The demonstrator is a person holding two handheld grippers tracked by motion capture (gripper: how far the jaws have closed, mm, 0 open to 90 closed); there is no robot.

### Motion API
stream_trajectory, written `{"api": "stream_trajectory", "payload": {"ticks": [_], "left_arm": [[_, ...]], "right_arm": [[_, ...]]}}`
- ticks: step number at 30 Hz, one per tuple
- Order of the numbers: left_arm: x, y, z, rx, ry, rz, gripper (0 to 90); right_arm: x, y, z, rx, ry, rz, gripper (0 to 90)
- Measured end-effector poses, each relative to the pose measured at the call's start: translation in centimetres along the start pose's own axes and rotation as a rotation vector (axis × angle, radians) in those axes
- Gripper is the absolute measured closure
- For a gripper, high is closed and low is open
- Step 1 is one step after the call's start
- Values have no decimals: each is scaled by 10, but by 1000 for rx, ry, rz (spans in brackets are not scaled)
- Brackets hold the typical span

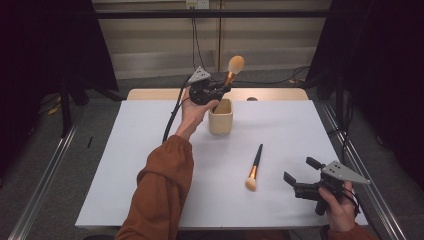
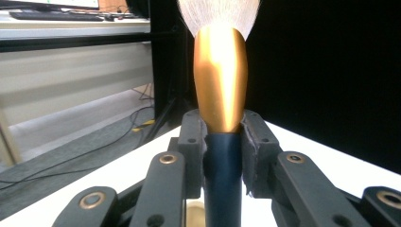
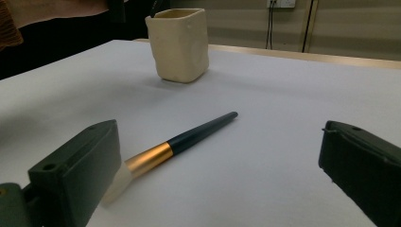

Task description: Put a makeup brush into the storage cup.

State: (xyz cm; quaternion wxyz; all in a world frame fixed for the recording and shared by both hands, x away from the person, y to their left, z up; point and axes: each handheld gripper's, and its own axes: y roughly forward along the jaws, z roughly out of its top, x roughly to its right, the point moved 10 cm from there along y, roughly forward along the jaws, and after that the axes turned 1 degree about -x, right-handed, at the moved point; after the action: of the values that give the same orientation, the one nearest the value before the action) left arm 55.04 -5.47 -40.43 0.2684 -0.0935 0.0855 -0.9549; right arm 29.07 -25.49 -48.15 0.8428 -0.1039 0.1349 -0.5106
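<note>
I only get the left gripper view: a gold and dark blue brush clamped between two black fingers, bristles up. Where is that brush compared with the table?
Observer: The left gripper holds the held brush upright, just above a cream cup near the table's far edge.
Operator: Is anything else lying around?
Observer: Yes, a second brush lies flat on the white table, nearer the person, with its bristles toward them.
Operator: And the other hand?
Observer: The right gripper is near the table's front right corner, its fingers wide apart, with that second brush lying ahead of them.
</note>
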Motion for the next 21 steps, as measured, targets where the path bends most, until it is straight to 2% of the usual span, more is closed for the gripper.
{"api": "stream_trajectory", "payload": {"ticks": [2,7,9,21], "left_arm": [[0,1,-2,-7,14,3,729],[-2,1,-9,-17,3,5,728],[-2,1,-13,-24,11,9,728],[-3,-5,-29,-43,2,10,728]], "right_arm": [[0,0,0,-2,0,0,0],[0,0,0,-2,1,0,0],[0,0,0,0,-1,0,0],[-1,0,-1,-6,-1,0,0]]}}
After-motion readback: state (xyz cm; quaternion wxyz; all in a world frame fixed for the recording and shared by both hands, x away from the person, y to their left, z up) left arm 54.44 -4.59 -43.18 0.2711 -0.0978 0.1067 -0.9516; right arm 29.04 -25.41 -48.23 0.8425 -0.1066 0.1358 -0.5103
